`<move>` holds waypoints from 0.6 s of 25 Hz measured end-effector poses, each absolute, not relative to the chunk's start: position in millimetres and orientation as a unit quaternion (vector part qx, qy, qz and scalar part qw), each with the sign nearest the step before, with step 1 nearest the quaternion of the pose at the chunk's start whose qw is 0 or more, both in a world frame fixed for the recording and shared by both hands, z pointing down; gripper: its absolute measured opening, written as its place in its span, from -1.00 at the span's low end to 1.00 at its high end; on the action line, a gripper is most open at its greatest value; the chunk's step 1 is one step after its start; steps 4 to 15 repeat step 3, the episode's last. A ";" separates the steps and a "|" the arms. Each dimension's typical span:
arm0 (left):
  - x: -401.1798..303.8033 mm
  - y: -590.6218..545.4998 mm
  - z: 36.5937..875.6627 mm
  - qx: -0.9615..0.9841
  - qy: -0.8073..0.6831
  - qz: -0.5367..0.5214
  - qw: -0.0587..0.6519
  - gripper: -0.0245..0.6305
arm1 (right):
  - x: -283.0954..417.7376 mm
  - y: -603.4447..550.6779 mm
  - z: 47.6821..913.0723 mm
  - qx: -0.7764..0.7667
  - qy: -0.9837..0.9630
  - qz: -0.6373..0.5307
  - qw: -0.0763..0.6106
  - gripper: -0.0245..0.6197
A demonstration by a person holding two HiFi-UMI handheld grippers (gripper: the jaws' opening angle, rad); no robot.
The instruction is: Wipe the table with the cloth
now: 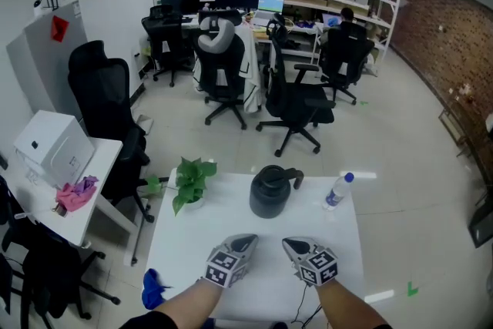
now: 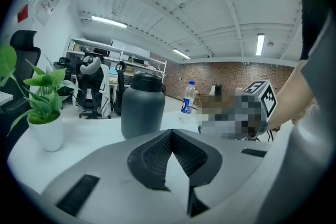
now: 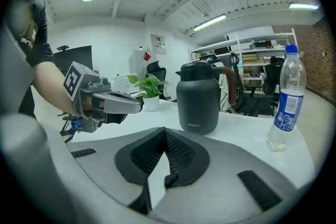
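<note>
1. My left gripper [image 1: 248, 240] hangs low over the near part of the white table [image 1: 231, 216]. Its two fingers are pressed together at the tips, with nothing between them.
2. My right gripper [image 1: 290, 243] sits just beside it, to the right, at about the same height. Its fingers are also closed tip to tip and hold nothing.
3. Both of my grippers point away from me, toward the far side of the table, tilted a little downward. Their tips are near each other but apart.
4. The blue cloth [image 1: 154, 289] is at the table's left edge, near the corner closest to me and to the left of my left gripper. Neither gripper touches it. I cannot tell whether it rests on the edge or hangs just off it.
5. A dark jug [image 1: 271, 193] with a handle stands upright on the table ahead of my grippers, roughly in the middle.
6. A small potted plant [image 1: 189, 181] stands to the jug's left, near the far left corner.
7. A clear water bottle [image 1: 336, 191] with a blue cap stands to the jug's right, apart from it.
8. On a separate white desk [image 1: 100, 166] further left lie a pink cloth [image 1: 75, 195] and a white box [image 1: 50, 146].
</note>
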State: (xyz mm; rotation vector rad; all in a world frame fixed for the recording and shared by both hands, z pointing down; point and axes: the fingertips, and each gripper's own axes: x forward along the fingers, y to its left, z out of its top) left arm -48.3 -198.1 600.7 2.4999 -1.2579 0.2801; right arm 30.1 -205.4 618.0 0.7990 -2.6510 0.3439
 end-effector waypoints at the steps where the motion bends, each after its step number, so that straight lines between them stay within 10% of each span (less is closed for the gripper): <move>1: -47.1 -197.0 600.7 0.877 -0.440 0.099 0.166 -0.93 | 32.0 -204.8 618.1 0.283 -0.935 0.122 0.176 -0.90; 15: -44.8 -195.9 600.7 0.877 -0.440 0.099 0.167 -0.93 | 35.7 -204.3 617.3 0.286 -0.934 0.121 0.179 -0.90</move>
